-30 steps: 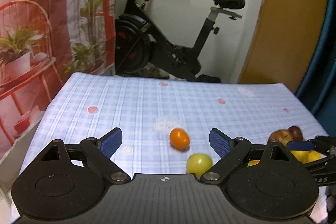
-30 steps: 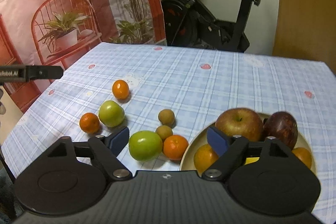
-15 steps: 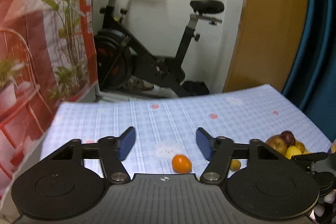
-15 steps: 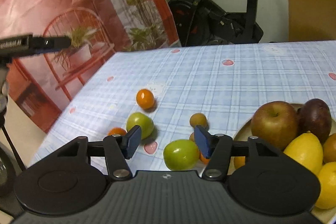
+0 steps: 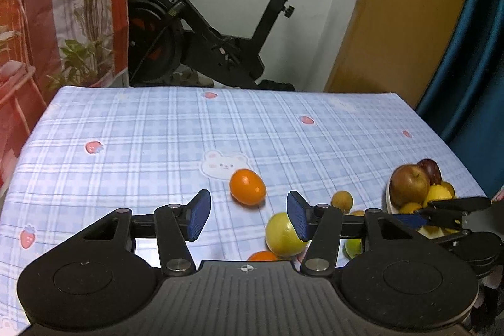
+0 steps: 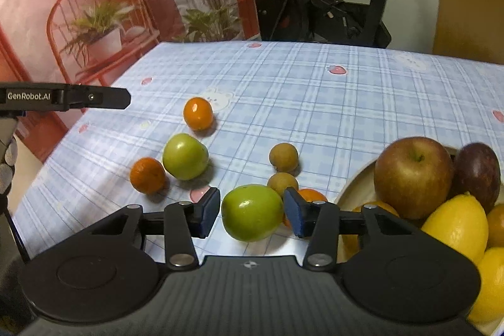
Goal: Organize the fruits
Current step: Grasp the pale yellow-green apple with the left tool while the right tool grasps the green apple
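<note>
Right gripper (image 6: pixel 251 214) closing around a green apple (image 6: pixel 252 216), seemingly not yet pinching; left gripper (image 5: pixel 249 214) narrowing over bare tablecloth (image 5: pixel 141 147)

Both tongs (image 5: pixel 246 213) (image 6: pixel 251 212) are matte black, with ribbed blue pads (image 6: pixel 210 212) (silver pivot screws; white "GenRobot.AI" lettering).

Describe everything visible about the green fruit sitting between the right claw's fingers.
The green fruit is round, smooth and glossy, with a light highlight on top and no stem showing. It rests on the checked tablecloth, between the blue pads of the right claw, whose jaws are closing; small gaps still show on both sides. An orange sits just behind it.
</note>
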Available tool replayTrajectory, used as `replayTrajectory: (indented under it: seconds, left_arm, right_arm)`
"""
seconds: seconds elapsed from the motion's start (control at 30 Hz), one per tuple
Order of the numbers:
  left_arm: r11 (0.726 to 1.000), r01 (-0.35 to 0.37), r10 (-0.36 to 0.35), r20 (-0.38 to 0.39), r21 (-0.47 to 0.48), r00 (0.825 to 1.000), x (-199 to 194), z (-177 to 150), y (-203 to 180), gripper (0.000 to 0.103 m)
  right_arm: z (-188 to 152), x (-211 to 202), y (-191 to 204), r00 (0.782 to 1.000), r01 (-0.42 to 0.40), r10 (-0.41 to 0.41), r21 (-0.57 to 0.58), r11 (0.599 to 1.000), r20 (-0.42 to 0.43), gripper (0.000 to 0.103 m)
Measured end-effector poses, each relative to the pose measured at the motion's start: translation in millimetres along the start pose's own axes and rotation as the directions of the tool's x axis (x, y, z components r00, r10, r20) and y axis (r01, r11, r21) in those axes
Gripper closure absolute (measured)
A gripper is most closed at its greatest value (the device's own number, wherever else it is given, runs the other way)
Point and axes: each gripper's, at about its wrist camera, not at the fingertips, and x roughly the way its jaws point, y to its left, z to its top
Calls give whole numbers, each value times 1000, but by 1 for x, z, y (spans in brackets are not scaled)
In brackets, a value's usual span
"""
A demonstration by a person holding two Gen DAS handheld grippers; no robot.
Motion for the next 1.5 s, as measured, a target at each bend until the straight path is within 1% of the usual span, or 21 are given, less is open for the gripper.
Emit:
replayTrajectory:
  seconds: [0.1, 0.23, 0.4, 0.5, 0.63, 0.7, 0.73, 0.93, 1.17, 1.3, 1.5]
  left_arm:
    - [1000, 18, -17, -22, 20, 1000, 6, -4, -5, 46]
    - [998, 47, -44, -61, 42, 997, 18, -8, -10, 46]
    - [996, 65, -59, -96, 63, 994, 35, -10, -18, 46]
    - [995, 70, -60, -117, 77, 991, 46, -11, -22, 46]
    - [993, 60, -44, -146, 105, 988, 58, -14, -28, 46]
    - [992, 61, -44, -154, 110, 987, 61, -16, -29, 50]
    - [992, 68, -51, -153, 109, 987, 62, -16, -30, 55]
    - [994, 58, -45, -137, 96, 990, 58, -19, -31, 56]
    - [995, 70, -62, -100, 72, 993, 43, -21, -31, 56]
    - [996, 75, -71, -81, 52, 994, 34, -24, -35, 56]
    - [997, 78, -77, -47, 21, 996, 15, -32, -39, 56]
  right_arm:
    - [0, 5, 4, 1000, 19, -19, -39, 999, -11, 56]
    - [1, 5, 8, 1000, 19, -20, -68, 997, -10, 56]
    - [0, 6, 5, 1000, 21, -22, -67, 998, -13, 56]
    - [0, 6, 5, 1000, 19, -20, -67, 998, -13, 56]
    - [0, 6, 6, 1000, 19, -20, -68, 998, -13, 56]
    - [1, 6, 5, 1000, 19, -19, -68, 998, -12, 56]
    - [1, 6, 5, 1000, 19, -20, -70, 997, -12, 56]
    - [2, 9, 12, 999, 35, -37, -128, 991, -17, 55]
    - [3, 16, 17, 998, 54, -61, -194, 979, -33, 52]
    - [3, 18, 16, 997, 53, -63, -208, 977, -38, 52]
    - [2, 20, 21, 996, 68, -81, -279, 958, -35, 53]
